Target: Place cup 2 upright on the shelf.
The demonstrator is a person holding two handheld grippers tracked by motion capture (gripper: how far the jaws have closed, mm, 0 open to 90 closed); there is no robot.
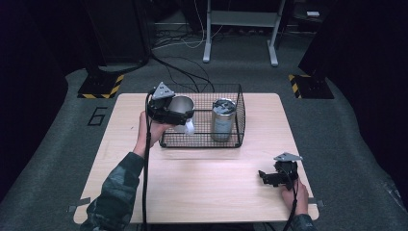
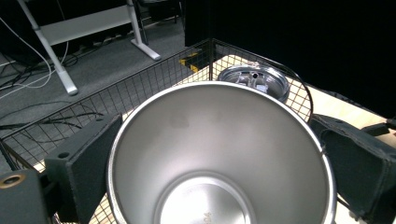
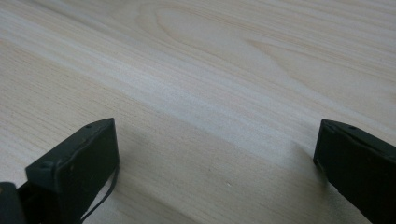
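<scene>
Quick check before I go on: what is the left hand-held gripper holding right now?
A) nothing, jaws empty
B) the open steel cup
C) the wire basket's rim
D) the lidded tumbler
B: in the left gripper view the jaws of the left hand-held gripper press both sides of the open steel cup, while the lidded tumbler stands apart inside the wire basket.

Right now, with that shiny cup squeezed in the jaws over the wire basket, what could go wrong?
1. The steel cup is smooth and held only by its sides, so it might slip from the left gripper.
2. It hangs at the wire basket edge, so it could knock the wall going in.
3. The lidded tumbler stands close by and could get bumped or tipped.
</scene>
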